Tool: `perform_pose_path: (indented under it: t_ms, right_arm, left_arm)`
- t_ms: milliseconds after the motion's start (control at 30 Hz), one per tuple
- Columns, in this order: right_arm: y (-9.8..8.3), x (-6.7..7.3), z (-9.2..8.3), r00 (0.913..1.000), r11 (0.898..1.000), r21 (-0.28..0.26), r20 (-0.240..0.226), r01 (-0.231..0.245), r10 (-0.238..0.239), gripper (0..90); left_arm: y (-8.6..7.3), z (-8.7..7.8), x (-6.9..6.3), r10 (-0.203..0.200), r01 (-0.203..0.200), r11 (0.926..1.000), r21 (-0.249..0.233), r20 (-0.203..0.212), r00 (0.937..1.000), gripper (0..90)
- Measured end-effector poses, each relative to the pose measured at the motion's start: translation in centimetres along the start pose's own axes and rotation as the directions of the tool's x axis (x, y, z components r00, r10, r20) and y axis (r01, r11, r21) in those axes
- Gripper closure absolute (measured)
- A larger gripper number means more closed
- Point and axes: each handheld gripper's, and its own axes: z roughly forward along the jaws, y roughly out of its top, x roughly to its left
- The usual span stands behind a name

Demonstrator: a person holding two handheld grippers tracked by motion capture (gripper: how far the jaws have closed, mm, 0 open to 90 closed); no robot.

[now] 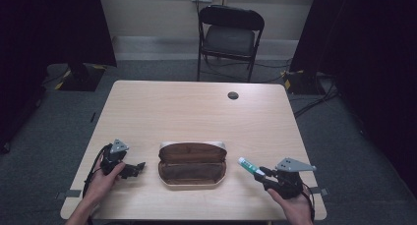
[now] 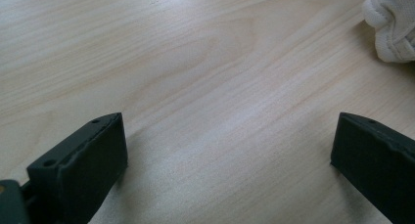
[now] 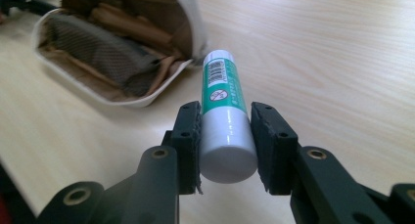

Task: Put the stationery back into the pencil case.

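Observation:
An open brown pencil case with a cream outer shell lies at the table's front middle; its inside shows brown pockets and a mesh panel. My right gripper is shut on a green and white glue stick, just right of the case. Seen along its jaws, the glue stick sits clamped between both pads, pointing toward the case's corner. My left gripper rests left of the case with its jaws wide apart over bare wood. A bit of the case's cream edge shows at upper right.
The light wooden table has a round dark cable hole near the far edge. A black folding chair stands behind the table. Black curtains hang at both sides, with cables on the floor at right.

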Motion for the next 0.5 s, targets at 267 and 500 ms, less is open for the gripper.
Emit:
perform_pose_path:
  t_ms: [267,500]
  right_arm:
    - [0.5,2.3,-0.1,0.9947,0.997,-0.03,-0.074,0.069,-0.071,65.6]
    - [1.8,4.0,1.5,0.9801,0.991,-0.046,-0.151,0.124,-0.129,65.6]
  left_arm:
    - [0.0,0.0,0.0,0.0,0.0,1.0,0.0,-0.001,1.0,0.0]
    - [0.0,0.0,0.0,0.0,0.0,1.0,0.0,0.0,1.0,0.0]
